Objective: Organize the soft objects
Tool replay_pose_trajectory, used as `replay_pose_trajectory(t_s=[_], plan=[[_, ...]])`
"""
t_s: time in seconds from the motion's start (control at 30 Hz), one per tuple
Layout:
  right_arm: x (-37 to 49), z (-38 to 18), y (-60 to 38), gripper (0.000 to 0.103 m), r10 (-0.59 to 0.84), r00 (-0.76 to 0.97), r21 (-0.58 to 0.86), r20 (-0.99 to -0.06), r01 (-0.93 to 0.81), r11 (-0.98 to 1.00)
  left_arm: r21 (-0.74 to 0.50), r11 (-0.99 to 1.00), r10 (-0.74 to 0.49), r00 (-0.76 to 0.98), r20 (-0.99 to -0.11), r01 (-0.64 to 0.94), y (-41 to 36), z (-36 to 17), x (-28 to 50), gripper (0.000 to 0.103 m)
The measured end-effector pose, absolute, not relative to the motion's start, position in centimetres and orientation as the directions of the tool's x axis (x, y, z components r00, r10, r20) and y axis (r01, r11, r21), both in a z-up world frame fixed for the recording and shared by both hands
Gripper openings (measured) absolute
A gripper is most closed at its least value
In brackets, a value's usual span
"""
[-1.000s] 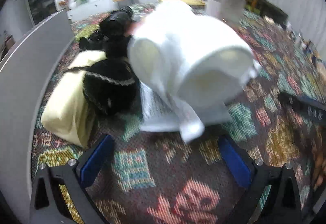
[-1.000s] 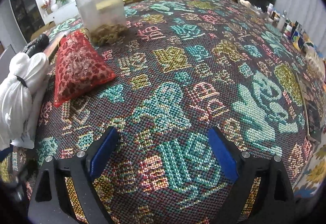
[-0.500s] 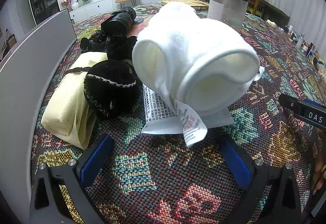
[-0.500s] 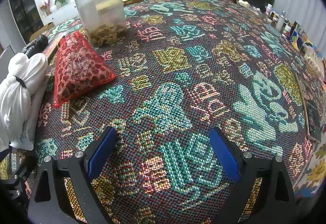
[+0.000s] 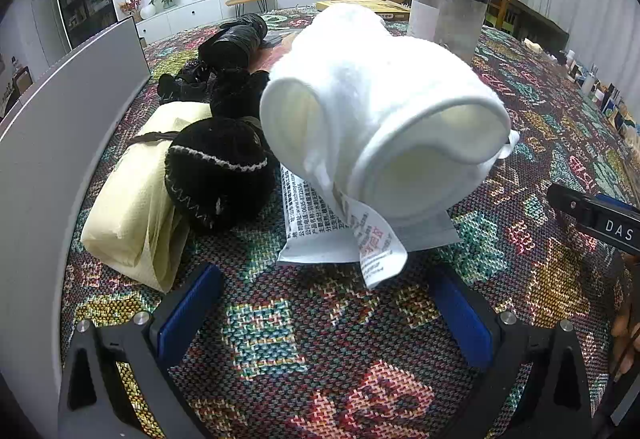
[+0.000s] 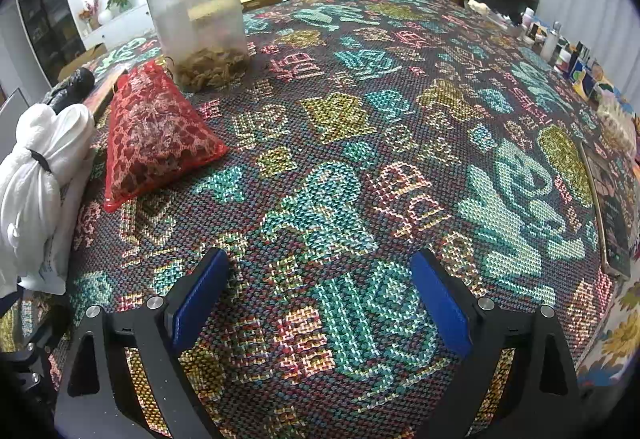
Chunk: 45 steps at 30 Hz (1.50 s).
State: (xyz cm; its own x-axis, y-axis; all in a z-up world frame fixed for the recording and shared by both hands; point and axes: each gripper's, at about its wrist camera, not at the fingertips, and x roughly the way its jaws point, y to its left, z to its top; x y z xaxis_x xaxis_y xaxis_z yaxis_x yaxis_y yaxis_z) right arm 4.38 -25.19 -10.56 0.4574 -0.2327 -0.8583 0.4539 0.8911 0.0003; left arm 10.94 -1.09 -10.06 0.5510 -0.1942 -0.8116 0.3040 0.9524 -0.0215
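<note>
On the left wrist view, left claw (image 5: 320,303) is spread wide, nothing between the pads. White rolled bundle (image 5: 384,111) sits on the tabletop (image 5: 280,359) just ahead, printed label (image 5: 376,239) hanging off its near end. A second ago it was blurred, mid-motion; now sharp and at rest, so my read is it has just been set down and released. It sits against the black knit piece (image 5: 220,175), which leans on the pale yellow pack (image 5: 132,207), with a black roll (image 5: 236,39) behind: grouping seems to be forming there. Grey panel (image 5: 48,143) runs along the left.

Right wrist view: right claw (image 6: 320,295) also wide open, empty, unchanged over bare cloth. Only this view shows the black tie around the bundle, the red mesh bag (image 6: 156,139) off by itself, likely next, and debris in the clear container (image 6: 200,23).
</note>
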Motion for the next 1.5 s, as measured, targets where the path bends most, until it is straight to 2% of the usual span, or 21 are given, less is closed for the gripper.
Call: replay_pose_trajectory(t_s=[1.5], plan=[[4.28, -10.70, -24.86, 0.096, -0.261, 0.470, -0.002, -0.843, 0.483, 0.875, -0.027, 0.953, -0.197, 0.550, -0.812, 0.301, -0.95, -9.83, 11.13, 0.103]])
